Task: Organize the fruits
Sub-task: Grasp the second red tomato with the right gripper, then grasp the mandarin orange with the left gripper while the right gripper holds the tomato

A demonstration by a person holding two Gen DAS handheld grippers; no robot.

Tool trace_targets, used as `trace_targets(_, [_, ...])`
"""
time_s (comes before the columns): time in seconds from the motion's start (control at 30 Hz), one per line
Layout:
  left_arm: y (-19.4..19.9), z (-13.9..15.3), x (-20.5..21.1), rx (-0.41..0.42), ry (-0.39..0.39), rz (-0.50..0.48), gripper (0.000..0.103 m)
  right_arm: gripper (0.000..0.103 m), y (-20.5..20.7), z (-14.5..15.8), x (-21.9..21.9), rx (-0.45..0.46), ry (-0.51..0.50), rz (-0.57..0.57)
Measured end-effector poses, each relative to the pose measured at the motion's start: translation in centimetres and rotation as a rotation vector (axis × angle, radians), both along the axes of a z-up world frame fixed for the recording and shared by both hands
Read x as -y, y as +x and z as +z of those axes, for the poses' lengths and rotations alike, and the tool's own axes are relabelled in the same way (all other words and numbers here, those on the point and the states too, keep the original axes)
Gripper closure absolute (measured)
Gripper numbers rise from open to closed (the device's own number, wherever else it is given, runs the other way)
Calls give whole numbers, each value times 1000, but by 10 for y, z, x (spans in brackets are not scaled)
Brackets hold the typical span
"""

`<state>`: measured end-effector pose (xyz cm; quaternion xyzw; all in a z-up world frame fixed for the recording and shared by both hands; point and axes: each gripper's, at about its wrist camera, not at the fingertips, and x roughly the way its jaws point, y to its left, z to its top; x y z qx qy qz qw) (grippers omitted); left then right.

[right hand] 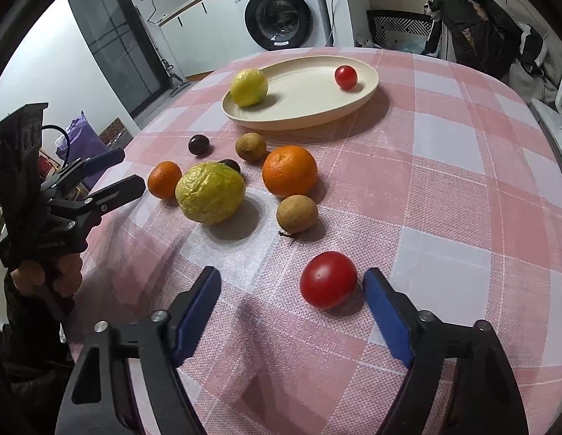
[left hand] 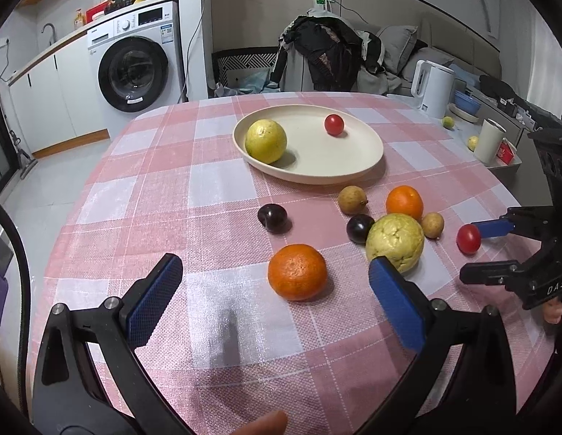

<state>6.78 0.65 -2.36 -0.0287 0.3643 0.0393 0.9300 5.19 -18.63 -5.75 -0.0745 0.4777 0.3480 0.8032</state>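
I am in a home, in a room that serves as kitchen, laundry and living space at once. A washing machine [left hand: 133,72] sits under a white counter [left hand: 45,52] with a tap [left hand: 49,30] and cupboards. Beyond the far edge of my table, with its pink checked tablecloth [left hand: 165,181], clothes are heaped on a chair [left hand: 328,54], and a sofa with grey cushions [left hand: 396,41] stands by a white kettle [left hand: 431,88].
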Motion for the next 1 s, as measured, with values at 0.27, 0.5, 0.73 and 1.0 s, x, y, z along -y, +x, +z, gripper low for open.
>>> trace_targets(0.27, [5,-10,-6,-25,-14,14,0,37,-2,0,-2,31,-29,8])
trace_targets(0.5, [11,-17,-10,-48,-26,14,0,58,-3,1,1,65,-59,-6])
trace_targets(0.73, [17,-24,-14,-76,-45,23,0,71,-2,4,5,86,-42,-16])
trace_targets(1.0, [25,-34,-19,-120,-61,41,0,72,-7,13,3,120,-32,-3])
